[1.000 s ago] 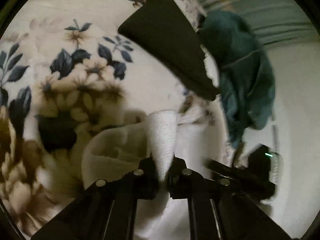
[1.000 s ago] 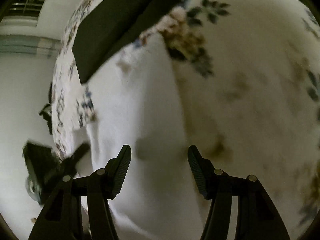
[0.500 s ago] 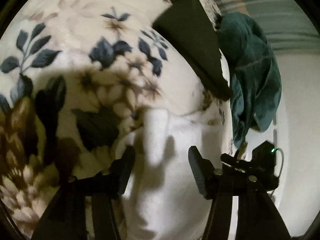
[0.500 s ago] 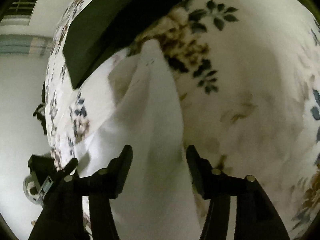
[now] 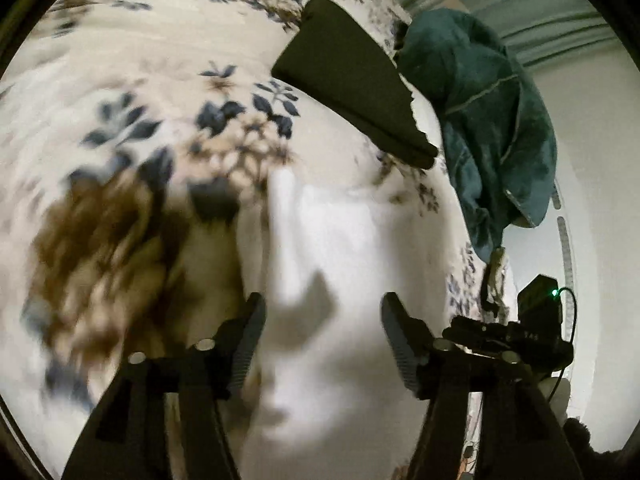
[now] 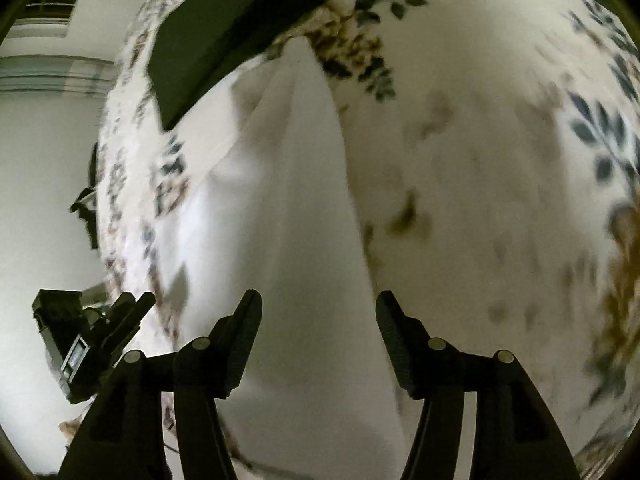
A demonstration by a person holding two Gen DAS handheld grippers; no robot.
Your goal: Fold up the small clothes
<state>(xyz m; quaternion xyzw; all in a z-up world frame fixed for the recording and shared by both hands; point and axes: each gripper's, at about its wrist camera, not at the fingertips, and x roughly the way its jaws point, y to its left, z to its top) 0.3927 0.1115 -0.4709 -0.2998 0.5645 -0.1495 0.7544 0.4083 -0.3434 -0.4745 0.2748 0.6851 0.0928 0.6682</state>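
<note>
Jaws: your left gripper (image 5: 322,340) and right gripper (image 6: 318,336) both gape, empty.
Risk: white cloth (image 6: 296,208) unfolds if you snag it.

White garment (image 5: 340,240): soft matt cloth. Floral bedspread (image 5: 160,80): matt fabric. Dark folded cloth (image 5: 352,92): matt.

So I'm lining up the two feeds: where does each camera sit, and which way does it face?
Left wrist: on the left gripper, looking down its open fingers at the white garment on the floral bedspread; right gripper at the edge.
Right wrist: on the right gripper, open over the same garment.
Both show the dark folded cloth.
</note>
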